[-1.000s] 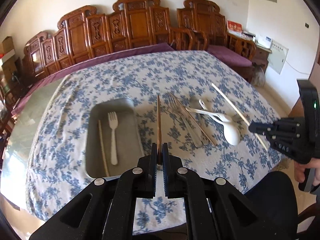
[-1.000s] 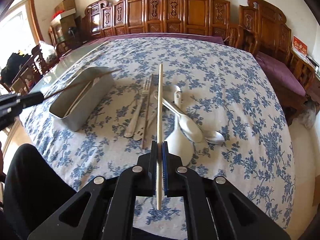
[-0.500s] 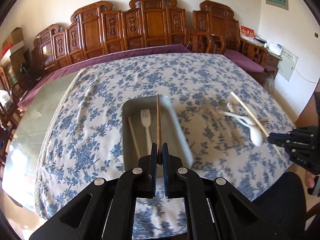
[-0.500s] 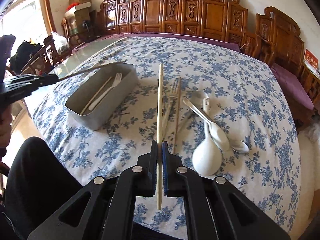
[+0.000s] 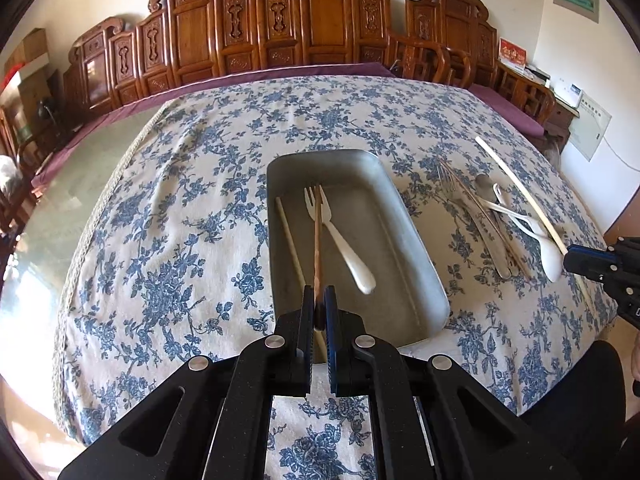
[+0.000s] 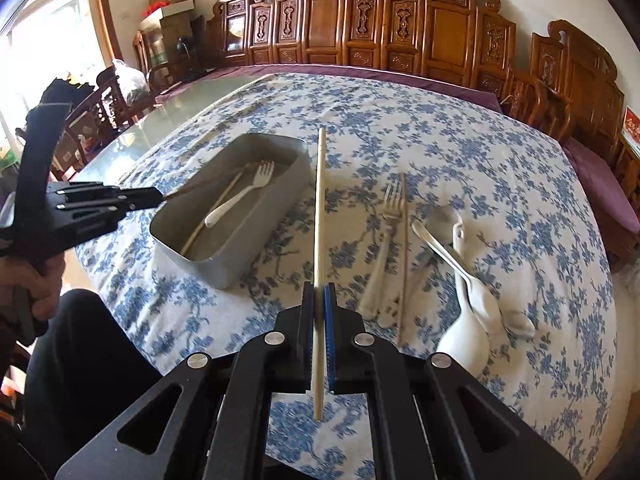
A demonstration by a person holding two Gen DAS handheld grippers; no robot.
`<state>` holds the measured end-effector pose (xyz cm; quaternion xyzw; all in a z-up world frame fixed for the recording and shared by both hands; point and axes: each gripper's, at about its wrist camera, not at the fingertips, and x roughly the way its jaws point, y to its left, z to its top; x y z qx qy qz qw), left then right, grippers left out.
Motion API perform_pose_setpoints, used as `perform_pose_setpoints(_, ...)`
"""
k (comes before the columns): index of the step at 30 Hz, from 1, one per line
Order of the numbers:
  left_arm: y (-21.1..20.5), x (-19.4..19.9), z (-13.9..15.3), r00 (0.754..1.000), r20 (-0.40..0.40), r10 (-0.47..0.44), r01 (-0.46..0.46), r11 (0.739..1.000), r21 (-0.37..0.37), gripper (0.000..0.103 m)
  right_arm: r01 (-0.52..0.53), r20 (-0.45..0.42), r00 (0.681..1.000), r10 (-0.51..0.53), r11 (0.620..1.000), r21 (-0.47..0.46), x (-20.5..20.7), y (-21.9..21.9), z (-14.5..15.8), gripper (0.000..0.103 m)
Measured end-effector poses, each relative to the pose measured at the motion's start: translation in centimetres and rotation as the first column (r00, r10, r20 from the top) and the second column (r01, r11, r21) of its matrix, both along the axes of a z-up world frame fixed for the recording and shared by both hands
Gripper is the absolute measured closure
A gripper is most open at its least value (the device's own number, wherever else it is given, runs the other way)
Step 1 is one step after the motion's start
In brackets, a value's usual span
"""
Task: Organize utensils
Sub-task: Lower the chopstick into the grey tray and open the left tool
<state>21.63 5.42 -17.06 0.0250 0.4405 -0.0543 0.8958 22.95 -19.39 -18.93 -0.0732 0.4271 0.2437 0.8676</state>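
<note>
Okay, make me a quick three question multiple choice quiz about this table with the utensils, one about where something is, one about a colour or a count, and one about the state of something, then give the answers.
1. Where does the white fork lie?
A. Inside the grey metal tray
B. On the bare tablecloth
C. On a chair

2. What colour is the chopstick in the left tongs?
A. Pale cream
B. Brown
C. Green

3. What state are the right tongs in?
A. Open and empty
B. Shut on a spoon
C. Shut on a pale chopstick

Answers: 1 A, the white fork rests on the tray floor beside a pale chopstick; 2 B, the stick between the left tongs is dark brown and points over the tray; 3 C, the pale stick is pinched between the two pads and points out over the floral tablecloth.
</note>
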Motion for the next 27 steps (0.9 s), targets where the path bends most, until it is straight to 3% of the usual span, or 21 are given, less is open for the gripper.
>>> perform_pose_setpoints(10, 0.4, -1.9, 2.8, 0.996, 0.088, 0.006, -0.009, 0.999, 0.033, 0.099, -0.034, -0.007, 0.999, 0.034, 0.999, 0.003, 0.1, 2.2, -0.2, 0.097)
perform_pose_setpoints(16, 0.6, -1.4, 2.0, 0.998, 0.056, 0.026, -0.030, 0.997, 0.071, 0.099, -0.042, -0.011, 0.999, 0.042, 0.999, 0.005, 0.1, 2.8, -0.5, 0.097)
perform_pose_setpoints(27, 1.1, 0.3, -0.3, 0.998, -0.044, 0.042, -0.041, 0.999, 0.017, 0.099, -0.052, -0.014, 0.999, 0.052, 0.998, 0.038, 0.9, 4.8, 0.1, 0.097)
